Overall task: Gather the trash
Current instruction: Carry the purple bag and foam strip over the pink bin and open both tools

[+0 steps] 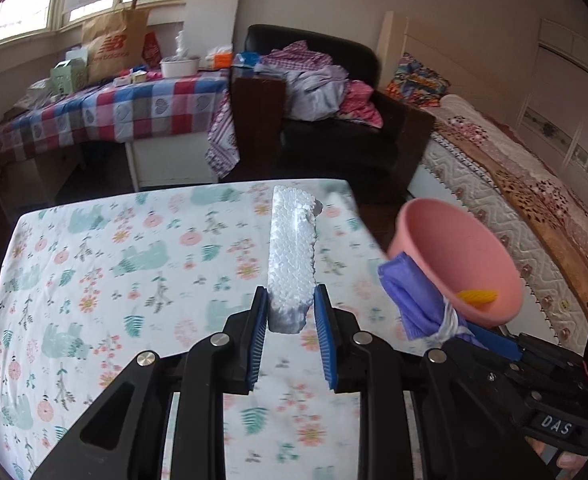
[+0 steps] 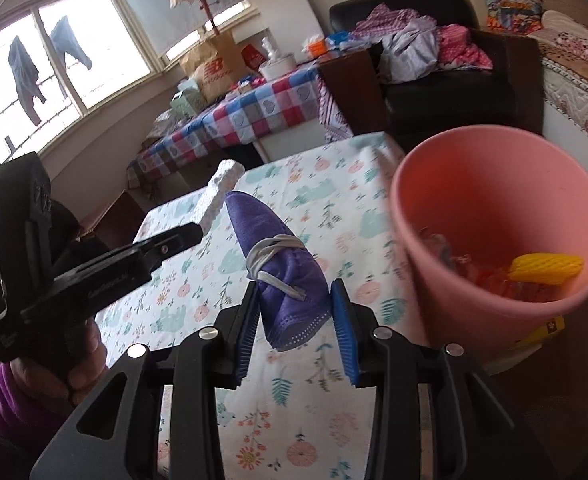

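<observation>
Left gripper (image 1: 291, 312): fingers clenched on the near end of a long white styrofoam block (image 1: 294, 252). Block stands out ahead of the fingers, lifted clear of the flower-and-bear printed cloth on the bench (image 1: 94, 264). Grip is only at the block's bottom end; most of its length is unsupported. Far end looks broken and crumbly.

Right gripper (image 2: 296, 312): fingers clenched on a folded purple face mask (image 2: 282, 268) with its white elastic loops wound round it. Mask also held by its near end, tip pointing up and away.

Pink plastic bucket (image 2: 494, 208) sits at the right edge of the bench, just beside the right gripper. Already inside: a yellow foam net sleeve (image 2: 546, 272) and some reddish wrapper, unclear.

Risks, as judged from here:
- Styrofoam is light and brittle. Squeezing at one end could snap or shed beads onto the cloth, making more trash.
- The long block could catch the bucket rim if brought in flat, and tip or shove the bucket off the bench edge. Whether the bucket's base is fully on the bench I cannot tell.
- Both grippers are near each other and head for one opening; a clash could knock either item loose.
- The mask's soft fabric may slip or cling to the ribbed blue pads on release.
</observation>
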A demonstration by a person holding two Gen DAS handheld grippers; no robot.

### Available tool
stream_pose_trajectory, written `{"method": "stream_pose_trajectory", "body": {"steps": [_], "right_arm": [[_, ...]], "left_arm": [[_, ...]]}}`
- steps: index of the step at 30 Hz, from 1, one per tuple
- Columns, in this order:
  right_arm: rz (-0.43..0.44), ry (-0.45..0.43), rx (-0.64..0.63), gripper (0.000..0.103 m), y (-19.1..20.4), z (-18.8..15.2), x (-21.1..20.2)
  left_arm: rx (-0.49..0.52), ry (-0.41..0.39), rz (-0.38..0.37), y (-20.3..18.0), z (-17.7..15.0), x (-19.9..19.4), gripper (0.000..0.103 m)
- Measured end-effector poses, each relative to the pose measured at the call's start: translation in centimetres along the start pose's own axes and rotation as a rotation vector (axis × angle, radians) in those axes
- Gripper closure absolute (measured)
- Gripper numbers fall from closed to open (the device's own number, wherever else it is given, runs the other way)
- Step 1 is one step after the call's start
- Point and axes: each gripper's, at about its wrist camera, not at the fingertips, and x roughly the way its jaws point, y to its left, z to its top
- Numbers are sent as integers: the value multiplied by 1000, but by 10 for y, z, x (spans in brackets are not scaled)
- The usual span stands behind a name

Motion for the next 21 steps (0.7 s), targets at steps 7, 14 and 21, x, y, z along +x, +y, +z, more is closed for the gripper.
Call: {"method": "stream_pose_trajectory", "body": {"steps": [7,14,21], "right_arm": [[-47,-79,49,66,-29,12,-29],[-110,-150,103,66,-61,23,-53],[-175,-189,137,66,-88,30,-67]], "left_arm": [[53,-13,-31,-44,6,0,80],[101,-22,-61,-85,14,5,80],[151,-22,-95,-125,18,16,80]]}}
